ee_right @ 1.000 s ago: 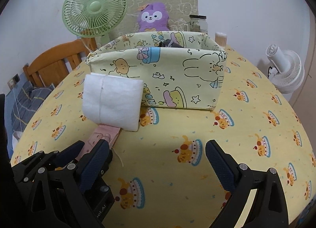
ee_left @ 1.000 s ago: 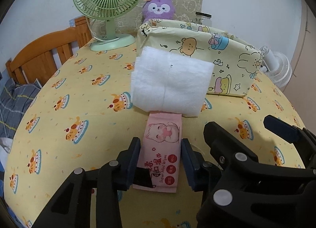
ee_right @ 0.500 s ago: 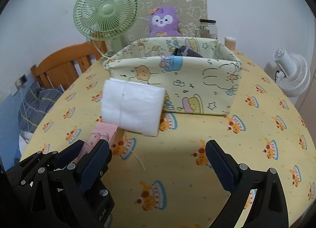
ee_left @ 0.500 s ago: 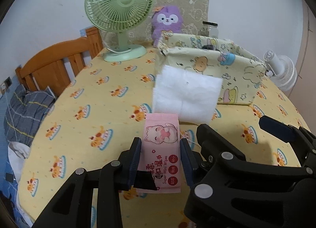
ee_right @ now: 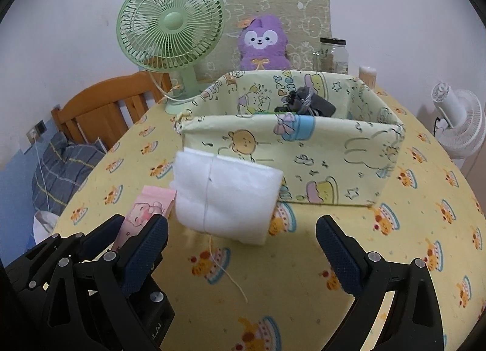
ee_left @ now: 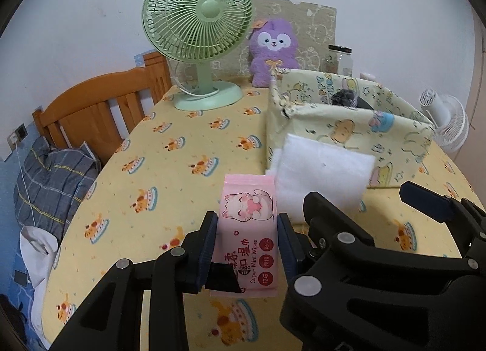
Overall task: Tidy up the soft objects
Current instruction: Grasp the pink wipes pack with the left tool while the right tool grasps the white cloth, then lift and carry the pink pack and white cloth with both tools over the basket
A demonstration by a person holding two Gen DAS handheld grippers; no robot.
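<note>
A pink pack of mini wipes (ee_left: pixel 247 214) with a cat picture is clamped between the pads of my left gripper (ee_left: pixel 246 229), which is shut on it and holds it above the yellow tablecloth. Its top also shows in the right wrist view as the pink pack (ee_right: pixel 145 208). Just behind it lies a white folded wadding pad (ee_left: pixel 322 175) (ee_right: pixel 224 196), resting against the front wall of the cartoon-print fabric box (ee_right: pixel 303 150) (ee_left: pixel 349 126). My right gripper (ee_right: pixel 241 247) stands open in front of the pad with nothing between its fingers.
Dark items (ee_right: pixel 306 105) lie inside the box. A green desk fan (ee_left: pixel 200 32), a purple plush (ee_left: pixel 273 50) and a glass jar (ee_right: pixel 332 53) stand at the back. A white fan (ee_right: pixel 458 120) is at the right. A wooden headboard (ee_left: pixel 100 102) and plaid cloth (ee_left: pixel 51 175) lie past the table's left edge.
The pink pack lay flat with its far end at the white pad; now it is lifted off the cloth in my left gripper. Both grippers have risen and drawn back from the box.
</note>
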